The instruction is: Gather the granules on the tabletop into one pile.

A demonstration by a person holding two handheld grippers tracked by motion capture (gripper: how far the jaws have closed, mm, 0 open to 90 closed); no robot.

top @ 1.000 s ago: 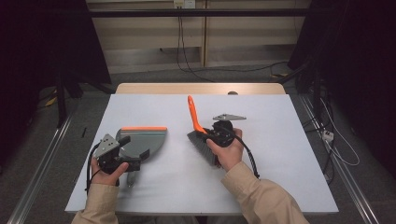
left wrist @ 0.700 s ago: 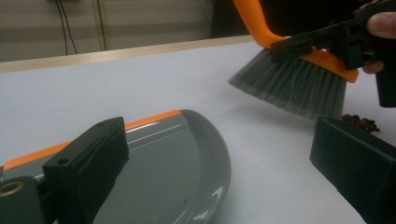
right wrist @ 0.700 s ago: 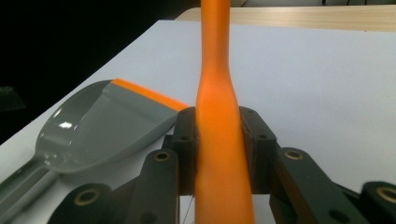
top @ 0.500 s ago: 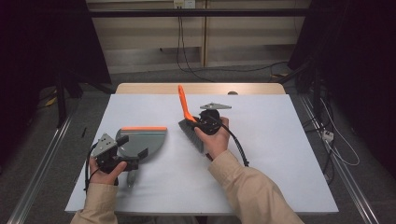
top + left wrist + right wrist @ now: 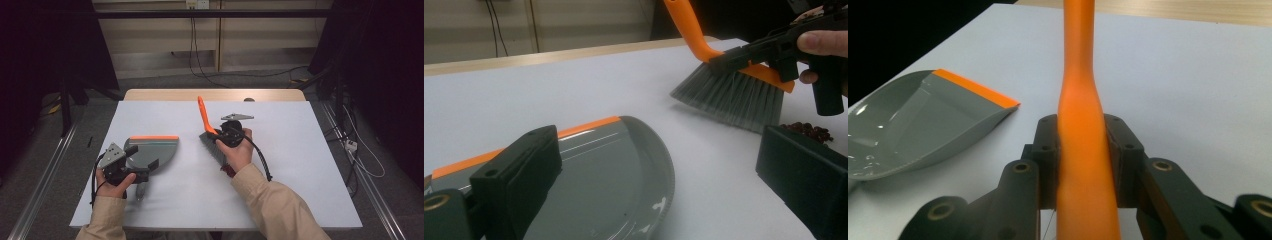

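A grey dustpan with an orange lip lies flat on the white table at the left. My left gripper hovers at its near side, open, the jaws spread wide over the pan. My right gripper is shut on the orange handle of a hand brush. The handle points up and away, and the grey bristles touch the table at its middle. A small pile of dark brown beans lies just behind the bristles, partly hidden by the left gripper's jaw.
The table's wooden far edge borders a floor with cables. Metal rails run along both sides. The white surface is bare to the right of the brush and near the front edge.
My right gripper carried the brush left and away from the person, then eased back a little. The left gripper and the dustpan stayed where they were.
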